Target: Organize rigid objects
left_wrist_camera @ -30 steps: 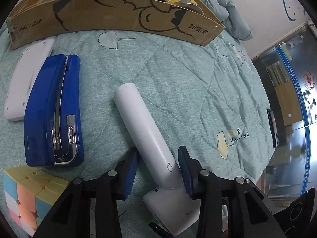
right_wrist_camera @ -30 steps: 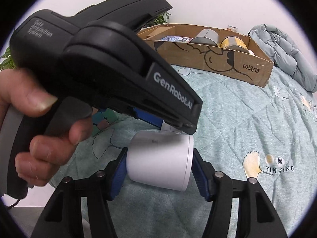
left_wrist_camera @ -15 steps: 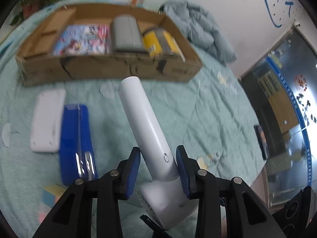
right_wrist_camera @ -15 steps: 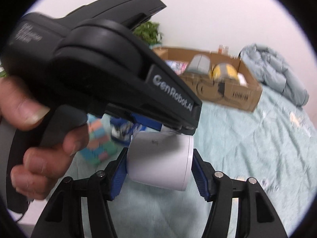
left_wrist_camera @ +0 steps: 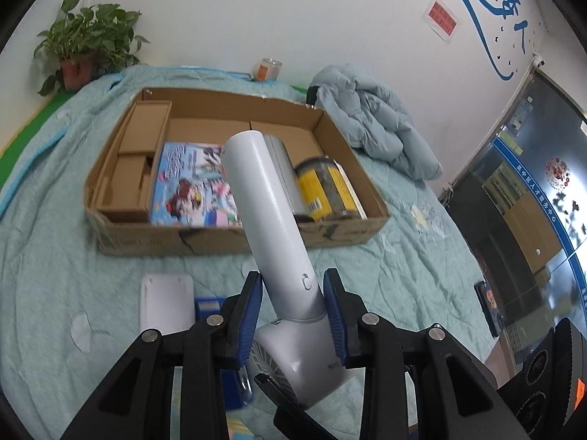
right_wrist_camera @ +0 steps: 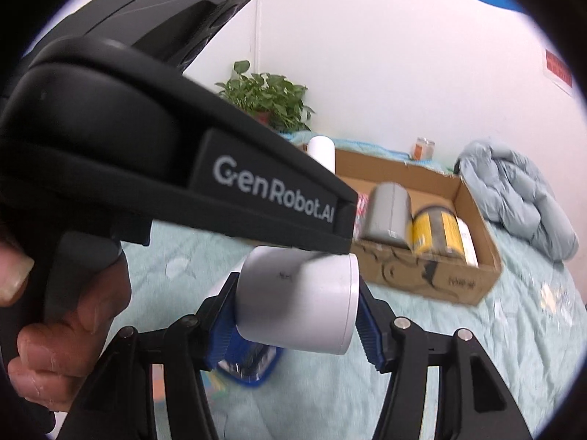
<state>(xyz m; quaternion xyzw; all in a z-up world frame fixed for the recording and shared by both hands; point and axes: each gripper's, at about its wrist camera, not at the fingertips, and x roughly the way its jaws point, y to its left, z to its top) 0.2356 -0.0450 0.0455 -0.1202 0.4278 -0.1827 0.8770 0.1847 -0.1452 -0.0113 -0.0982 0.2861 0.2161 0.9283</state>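
Potted plant (left_wrist_camera: 88,42) sits far left against the wall, bed (left_wrist_camera: 396,267) under everything. Cardboard box (left_wrist_camera: 227,238) lies on the bed: small brown carton at its left end, colourful picture book (left_wrist_camera: 190,187) next, grey cylinder (right_wrist_camera: 390,216) mid, yellow-black can (left_wrist_camera: 324,190) at the right end. In front of the box, flat on the bed: white flat device (left_wrist_camera: 167,302), blue stapler (left_wrist_camera: 209,306) just beside it.

White hair dryer (left_wrist_camera: 271,227) is off the bed, in front of the box, handle pointing up toward it. Left tongs (left_wrist_camera: 293,311) clenched on the handle low down, near the switch, blue pads pressed on both sides. Right tongs (right_wrist_camera: 297,315) grip the dryer's barrel (right_wrist_camera: 297,304), jaws closing, pads on both sides of it. A hand (right_wrist_camera: 69,333) holds the left tool's black body, visible in the right wrist view.

Crumpled pale blue jacket (left_wrist_camera: 381,128) right of the box, glass jar (left_wrist_camera: 269,69) behind it by the wall.
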